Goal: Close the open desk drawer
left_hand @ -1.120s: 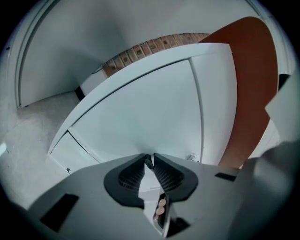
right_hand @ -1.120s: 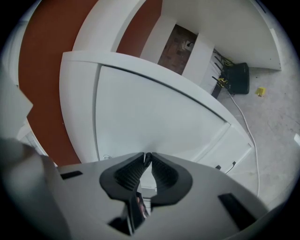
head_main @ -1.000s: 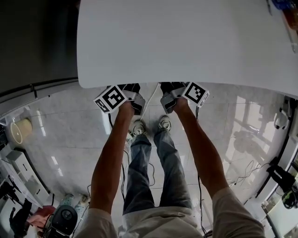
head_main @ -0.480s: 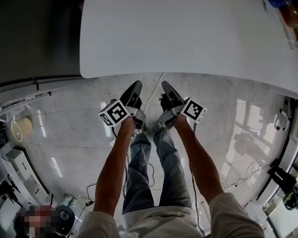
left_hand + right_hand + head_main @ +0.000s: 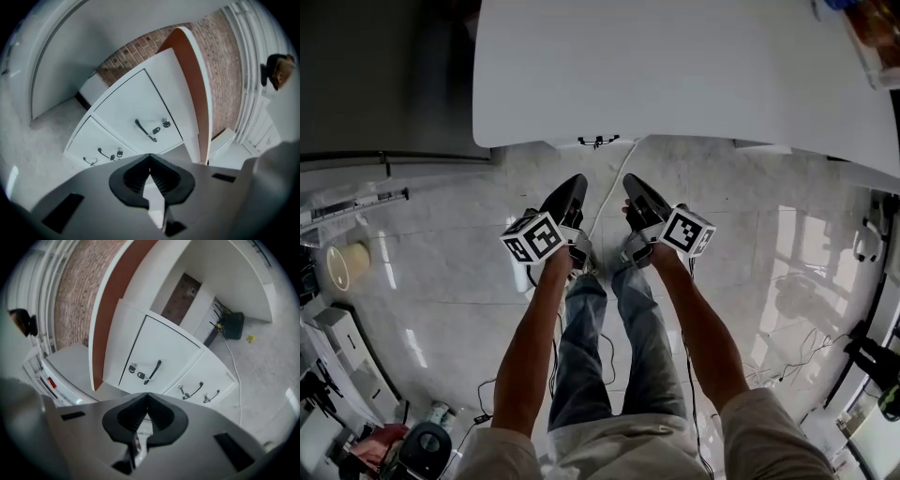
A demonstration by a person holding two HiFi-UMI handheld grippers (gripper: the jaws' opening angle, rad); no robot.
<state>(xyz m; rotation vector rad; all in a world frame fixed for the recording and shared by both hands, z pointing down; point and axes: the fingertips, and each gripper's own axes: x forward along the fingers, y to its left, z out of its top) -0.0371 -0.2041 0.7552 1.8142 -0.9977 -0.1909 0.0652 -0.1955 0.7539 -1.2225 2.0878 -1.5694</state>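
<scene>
The white desk (image 5: pixel 675 75) fills the top of the head view. Below its front edge, over the floor, my left gripper (image 5: pixel 575 184) and right gripper (image 5: pixel 630 182) are side by side, pointing at the desk. Each one's jaws are closing tip to tip with nothing between them. The white drawer unit (image 5: pixel 136 112) under the desk shows ahead of the left gripper (image 5: pixel 150 161). It has a large front with a black handle (image 5: pixel 146 131) and two smaller fronts below. The right gripper (image 5: pixel 147 399) faces the same unit (image 5: pixel 164 352). All fronts look flush.
A white cable (image 5: pixel 609 187) runs over the tiled floor between the grippers. A black box (image 5: pixel 233 324) sits under the desk by the wall. A brick wall (image 5: pixel 225 70) stands behind the unit. The person's legs (image 5: pixel 600 347) are below the grippers.
Both grippers have come back from under the desk's front edge toward the person. Their jaws have gone from apart to together.
</scene>
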